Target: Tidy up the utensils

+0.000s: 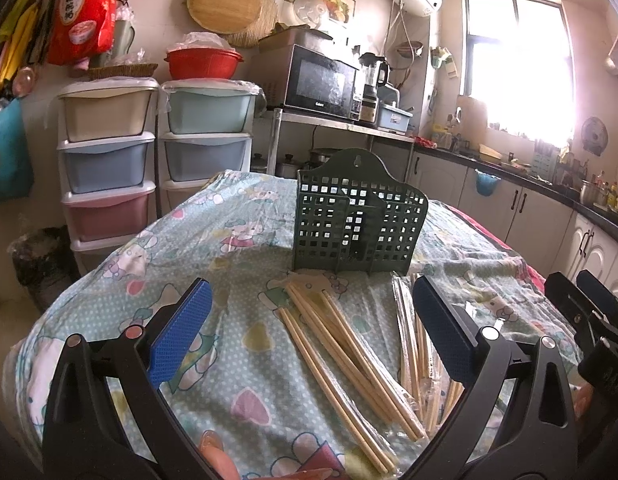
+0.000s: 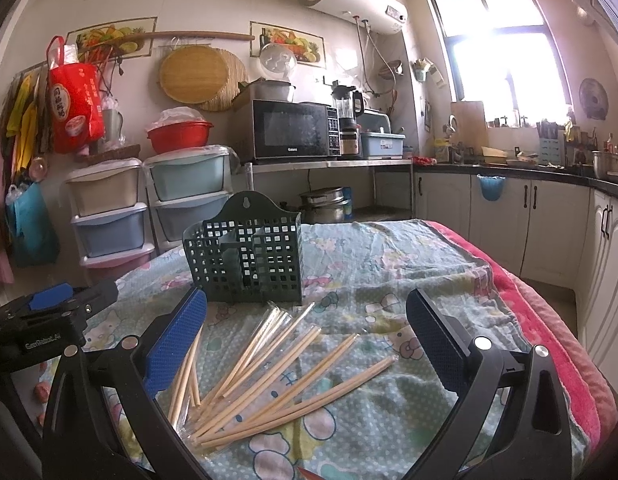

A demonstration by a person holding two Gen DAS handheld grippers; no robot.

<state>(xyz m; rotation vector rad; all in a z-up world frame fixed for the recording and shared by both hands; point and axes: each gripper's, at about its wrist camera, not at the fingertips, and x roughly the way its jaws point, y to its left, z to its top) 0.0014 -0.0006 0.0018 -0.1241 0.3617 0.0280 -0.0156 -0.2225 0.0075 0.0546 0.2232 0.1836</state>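
On the cloth-covered table, the task items are laid out as follows; a dark green perforated utensil holder stands upright toward the far side, its interior split by partitions, with a hanging tab at the back; no utensils are visible inside it from either view; a loose spread of wooden chopsticks lies flat on the patterned cloth just in front of the holder, some bare, some in clear plastic sleeves; in the right wrist view the sticks fan out from a common point near the camera, tips toward the holder

Left gripper: jaws spread wide, blue pads well apart, nothing between them in contact; it hangs above the chopsticks, with a bare cluster lying between the fingers and the sleeved ones passing under the right-hand pad

Right gripper: jaws likewise spread wide and empty; most of the fan lies between its fingers, a few sticks passing behind the left-hand pad; whether either gripper touches the cloth cannot be told

Each gripper appears at the edge of the other's view

Surroundings: stacked plastic drawers and a microwave on a metal shelf beyond the table; a bright window over the counter
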